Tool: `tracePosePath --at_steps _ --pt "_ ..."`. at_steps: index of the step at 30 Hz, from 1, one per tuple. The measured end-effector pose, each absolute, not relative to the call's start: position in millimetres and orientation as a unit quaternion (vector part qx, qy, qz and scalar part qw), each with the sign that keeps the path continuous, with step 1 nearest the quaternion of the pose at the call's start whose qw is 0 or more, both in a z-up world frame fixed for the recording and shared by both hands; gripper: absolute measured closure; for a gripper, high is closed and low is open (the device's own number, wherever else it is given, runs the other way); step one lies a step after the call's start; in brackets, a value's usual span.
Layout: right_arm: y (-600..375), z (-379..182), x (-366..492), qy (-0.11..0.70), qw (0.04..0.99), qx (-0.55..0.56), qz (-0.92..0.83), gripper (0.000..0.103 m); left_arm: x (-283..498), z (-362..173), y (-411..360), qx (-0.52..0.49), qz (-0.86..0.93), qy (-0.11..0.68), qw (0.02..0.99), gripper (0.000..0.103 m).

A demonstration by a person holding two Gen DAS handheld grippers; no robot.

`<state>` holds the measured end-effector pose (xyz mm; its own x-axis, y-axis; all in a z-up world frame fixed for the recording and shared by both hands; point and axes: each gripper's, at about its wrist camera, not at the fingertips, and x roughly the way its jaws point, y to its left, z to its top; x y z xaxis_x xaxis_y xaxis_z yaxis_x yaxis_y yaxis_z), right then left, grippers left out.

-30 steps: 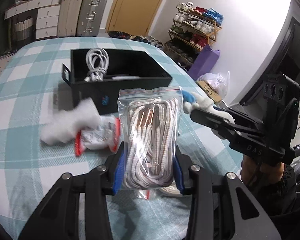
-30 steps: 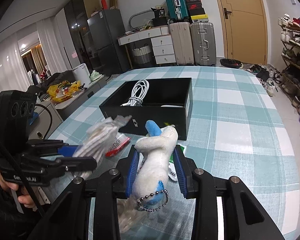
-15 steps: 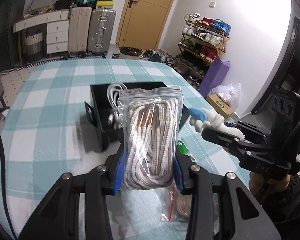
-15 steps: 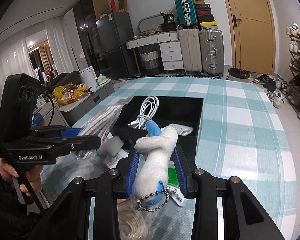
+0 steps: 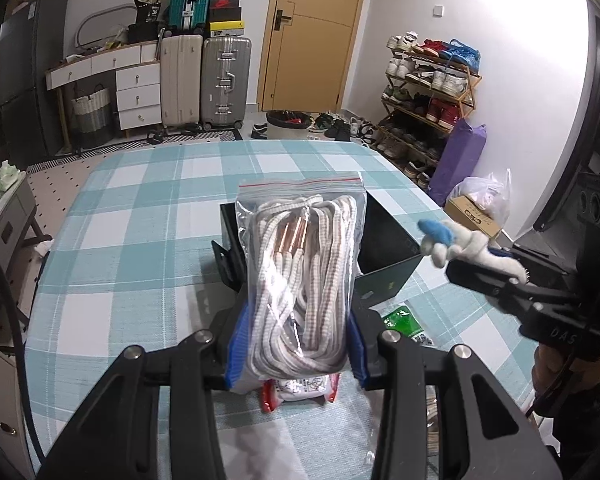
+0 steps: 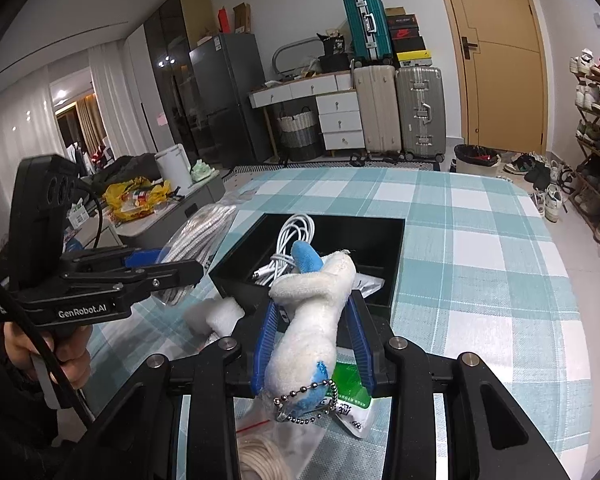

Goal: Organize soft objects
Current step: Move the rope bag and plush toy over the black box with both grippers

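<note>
My left gripper [image 5: 295, 344] is shut on a clear zip bag of white-and-brown cords [image 5: 302, 280], held upright above the table in front of the black box [image 5: 384, 236]. My right gripper [image 6: 314, 336] is shut on a white plush toy with a blue tip and a bead chain [image 6: 316, 312], held just before the black box [image 6: 384, 288], which holds a white cable [image 6: 291, 244]. In the right wrist view the left gripper [image 6: 179, 270] and its bag [image 6: 195, 236] hang left of the box. In the left wrist view the right gripper [image 5: 480, 276] holds the plush [image 5: 460, 244] right of the box.
On the checked tablecloth [image 5: 139, 240] lie a red-and-white packet [image 5: 300, 390], a green packet [image 5: 406, 322], a white fluffy item [image 6: 215, 314] and a bagged cord coil [image 6: 259, 456]. Suitcases, drawers and a shoe rack stand beyond the table.
Both grippers have risen and tipped up with their loads still held; the box now sits lower and closer under them. The white fluffy item and red packet stay on the table.
</note>
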<state>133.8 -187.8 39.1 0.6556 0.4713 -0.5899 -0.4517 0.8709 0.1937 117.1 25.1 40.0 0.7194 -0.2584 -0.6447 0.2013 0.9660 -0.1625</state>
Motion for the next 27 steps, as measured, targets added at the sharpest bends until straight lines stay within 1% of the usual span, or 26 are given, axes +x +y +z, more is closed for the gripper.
tracePosePath --at_steps 16,20,27 --pt "-202 100 126 0.258 0.937 0.009 0.235 0.068 110 61 38 -0.026 -0.088 0.322 0.942 0.063" --pt "-202 96 133 0.266 0.935 0.009 0.236 0.068 114 57 35 -0.021 -0.079 0.324 0.942 0.063" --pt "-192 73 154 0.298 0.923 0.010 0.243 0.068 132 45 27 -0.010 -0.070 0.337 0.939 0.063"
